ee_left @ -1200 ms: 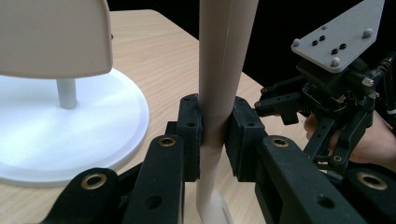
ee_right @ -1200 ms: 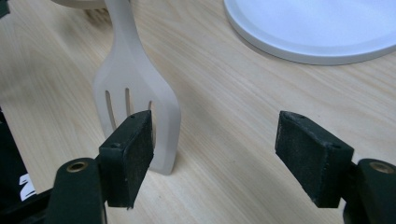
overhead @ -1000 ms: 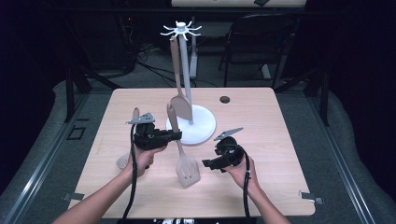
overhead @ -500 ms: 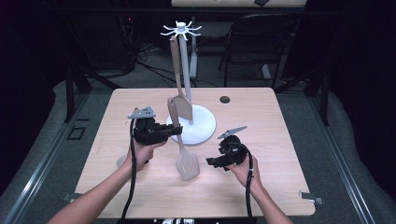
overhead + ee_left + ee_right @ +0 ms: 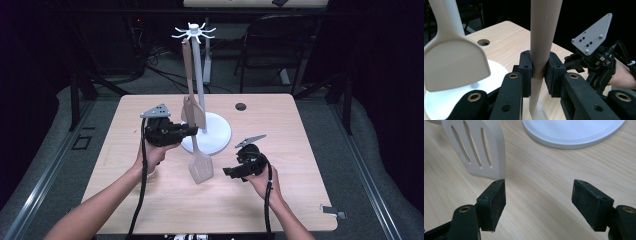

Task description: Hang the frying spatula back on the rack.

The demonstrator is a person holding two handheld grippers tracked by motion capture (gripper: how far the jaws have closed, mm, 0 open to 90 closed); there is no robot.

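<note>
Left gripper (image 5: 187, 131) clamps the handle of the slotted spatula (image 5: 200, 167), held upright off the table (image 5: 300, 200) at 6 o'clock from the white rack (image 5: 196, 35). Right gripper (image 5: 231, 171), jaws wide and empty, waits at its 3 o'clock. Another spatula (image 5: 192, 112) already hangs; hanging this one remains, I judge. Its handle top is hard to make out

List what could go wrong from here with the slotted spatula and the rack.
1. The left gripper clamps only the narrow handle of the slotted spatula, so the heavy blade might swing or slip in the jaws.
2. A solid spatula hangs beside it on the rack; lifting could knock it off its hook.
3. The right gripper waits open near the blade and might get bumped.
</note>
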